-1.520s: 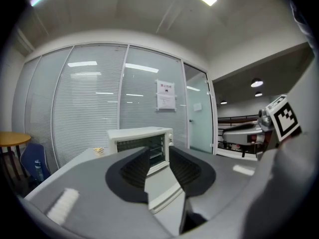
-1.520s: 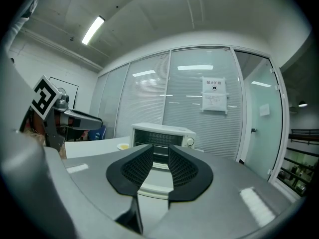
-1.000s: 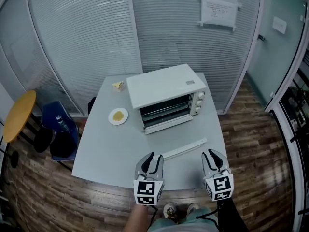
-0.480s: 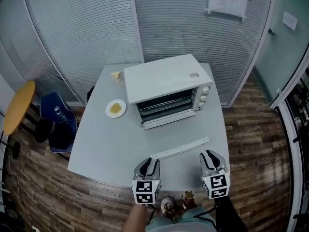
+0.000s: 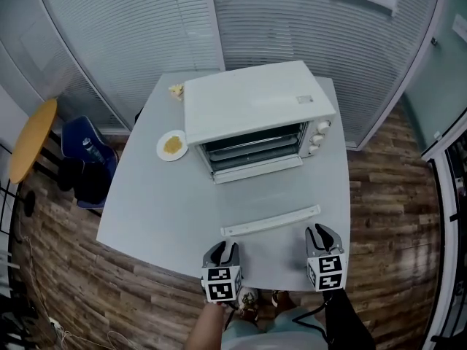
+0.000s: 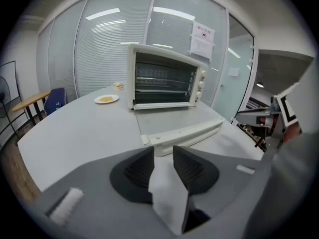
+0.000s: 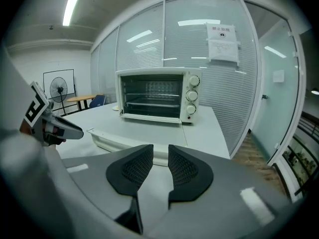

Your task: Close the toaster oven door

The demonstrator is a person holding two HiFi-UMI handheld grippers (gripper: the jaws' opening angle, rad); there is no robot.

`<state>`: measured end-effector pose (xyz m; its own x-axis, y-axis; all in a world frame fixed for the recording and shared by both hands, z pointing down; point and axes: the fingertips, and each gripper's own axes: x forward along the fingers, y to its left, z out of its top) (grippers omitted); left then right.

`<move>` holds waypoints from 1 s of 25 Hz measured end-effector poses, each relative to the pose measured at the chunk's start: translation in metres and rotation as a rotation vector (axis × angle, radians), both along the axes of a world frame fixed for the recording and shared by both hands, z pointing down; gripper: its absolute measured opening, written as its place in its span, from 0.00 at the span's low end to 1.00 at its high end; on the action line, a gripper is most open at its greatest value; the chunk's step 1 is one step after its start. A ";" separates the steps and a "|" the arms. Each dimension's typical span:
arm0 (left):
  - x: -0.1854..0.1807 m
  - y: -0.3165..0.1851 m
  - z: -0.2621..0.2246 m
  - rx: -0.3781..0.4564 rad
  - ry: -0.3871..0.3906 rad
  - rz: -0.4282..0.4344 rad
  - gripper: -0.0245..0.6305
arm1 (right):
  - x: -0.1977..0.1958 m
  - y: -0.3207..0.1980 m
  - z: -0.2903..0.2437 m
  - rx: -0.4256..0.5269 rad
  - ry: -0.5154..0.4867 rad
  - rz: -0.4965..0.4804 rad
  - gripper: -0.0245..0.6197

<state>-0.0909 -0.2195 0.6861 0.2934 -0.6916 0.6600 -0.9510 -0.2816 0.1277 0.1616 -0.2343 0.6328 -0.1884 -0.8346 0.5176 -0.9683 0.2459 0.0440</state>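
A white toaster oven (image 5: 255, 111) stands at the back of the grey table (image 5: 153, 210). Its glass door (image 5: 263, 192) lies folded down flat, and its white bar handle (image 5: 270, 221) points toward me. My left gripper (image 5: 222, 249) hovers at the table's front edge, just short of the handle's left end, open with nothing between its fingers. My right gripper (image 5: 321, 232) sits just below the handle's right end, also open and empty. In the left gripper view the handle (image 6: 184, 132) lies right beyond the jaws, with the oven (image 6: 164, 81) behind it. The right gripper view shows the oven (image 7: 154, 96) and handle (image 7: 124, 141).
A small white plate with food (image 5: 172, 145) lies left of the oven, and a yellow scrap (image 5: 176, 90) sits at the table's back corner. A blue chair (image 5: 80, 152) and a round yellow side table (image 5: 33, 137) stand to the left. Glass walls with blinds close the back.
The head view has risen and tilted, so the table sits more centred. Both grippers stay near the front edge below the handle. The oven door remains down.
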 end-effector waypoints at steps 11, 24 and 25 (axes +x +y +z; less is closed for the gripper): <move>0.007 -0.014 0.041 -0.070 -0.025 -0.099 0.31 | 0.041 -0.022 0.058 -0.129 -0.015 -0.002 0.15; 0.009 -0.034 0.038 -0.035 0.027 -0.202 0.32 | 0.022 -0.047 0.079 -0.150 -0.072 -0.083 0.15; 0.010 -0.034 0.038 -0.031 0.029 -0.203 0.32 | 0.023 -0.048 0.078 -0.151 -0.070 -0.082 0.15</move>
<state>-0.0810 -0.2531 0.7241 0.1692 -0.7178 0.6754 -0.9836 -0.0795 0.1618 0.1842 -0.2821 0.7108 -0.2928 -0.7290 0.6187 -0.9441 0.3228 -0.0665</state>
